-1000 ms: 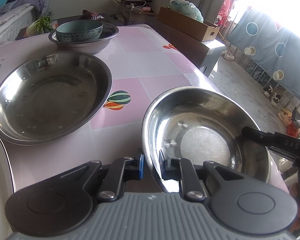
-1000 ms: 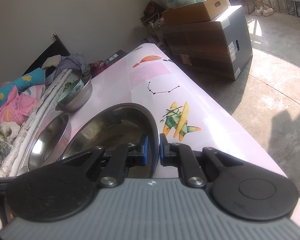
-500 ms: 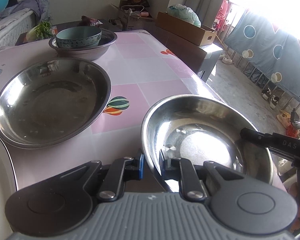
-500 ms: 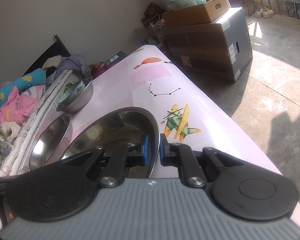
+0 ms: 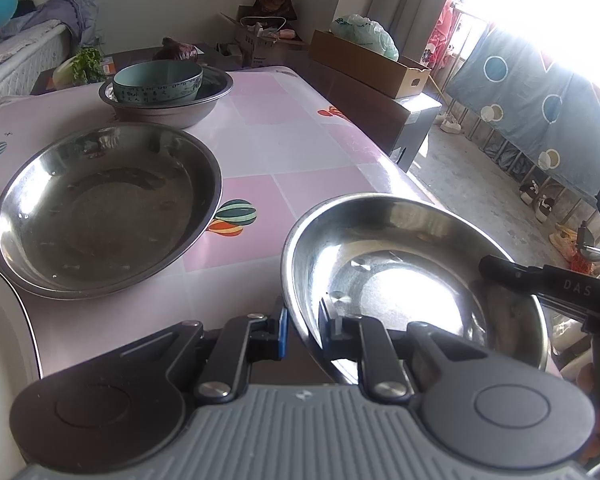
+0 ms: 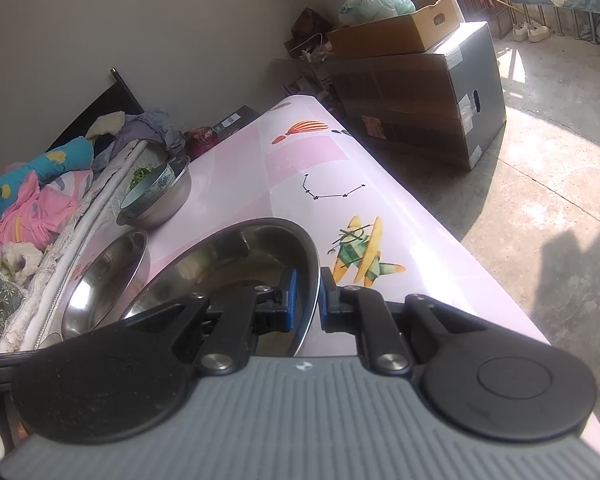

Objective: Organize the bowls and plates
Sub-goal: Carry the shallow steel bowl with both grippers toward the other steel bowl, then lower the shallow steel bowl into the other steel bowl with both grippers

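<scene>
Both grippers hold one steel bowl [image 5: 412,276] by its rim above the pink table's near right edge. My left gripper [image 5: 302,330] is shut on its near rim. My right gripper [image 6: 308,300] is shut on the opposite rim of the same bowl [image 6: 236,264]; its finger shows in the left wrist view [image 5: 540,280]. A larger steel bowl [image 5: 108,204] sits on the table to the left, also in the right wrist view [image 6: 108,276]. At the far end a teal bowl [image 5: 158,82] rests inside another steel bowl [image 5: 168,108].
A white plate edge [image 5: 0,340] lies at the near left. The pink table [image 5: 284,128] drops off on the right to a concrete floor. Cardboard boxes [image 6: 416,96] stand beyond the table's far right. A bed with clothes [image 6: 32,200] runs along the left side.
The held steel bowl has risen slightly and the view has pulled back a little; both grippers keep their grip on its rim.
</scene>
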### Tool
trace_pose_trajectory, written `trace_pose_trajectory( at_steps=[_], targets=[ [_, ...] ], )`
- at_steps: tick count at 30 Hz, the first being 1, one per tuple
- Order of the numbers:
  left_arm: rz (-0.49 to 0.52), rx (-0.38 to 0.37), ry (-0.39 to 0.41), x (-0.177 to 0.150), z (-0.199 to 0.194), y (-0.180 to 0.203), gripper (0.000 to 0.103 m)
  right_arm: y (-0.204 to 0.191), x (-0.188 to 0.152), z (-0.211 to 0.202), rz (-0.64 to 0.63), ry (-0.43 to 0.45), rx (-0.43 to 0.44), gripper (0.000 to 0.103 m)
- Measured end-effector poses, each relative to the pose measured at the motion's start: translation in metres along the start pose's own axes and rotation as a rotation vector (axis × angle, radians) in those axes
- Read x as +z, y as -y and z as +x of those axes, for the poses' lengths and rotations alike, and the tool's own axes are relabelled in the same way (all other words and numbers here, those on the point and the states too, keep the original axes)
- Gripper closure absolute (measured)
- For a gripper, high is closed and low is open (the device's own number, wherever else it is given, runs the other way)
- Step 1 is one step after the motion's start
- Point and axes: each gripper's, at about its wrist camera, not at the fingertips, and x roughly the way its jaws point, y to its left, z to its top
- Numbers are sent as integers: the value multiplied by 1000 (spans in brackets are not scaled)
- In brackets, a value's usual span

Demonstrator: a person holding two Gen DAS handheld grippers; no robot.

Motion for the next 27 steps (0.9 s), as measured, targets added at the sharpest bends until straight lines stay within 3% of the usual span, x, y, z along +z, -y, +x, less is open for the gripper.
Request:
trace_pose_trajectory(
  at_steps=[27],
  targets=[
    [-23, -9, 82, 4, -40, -3, 86, -23, 12, -26, -31, 35, 41, 92]
  ],
)
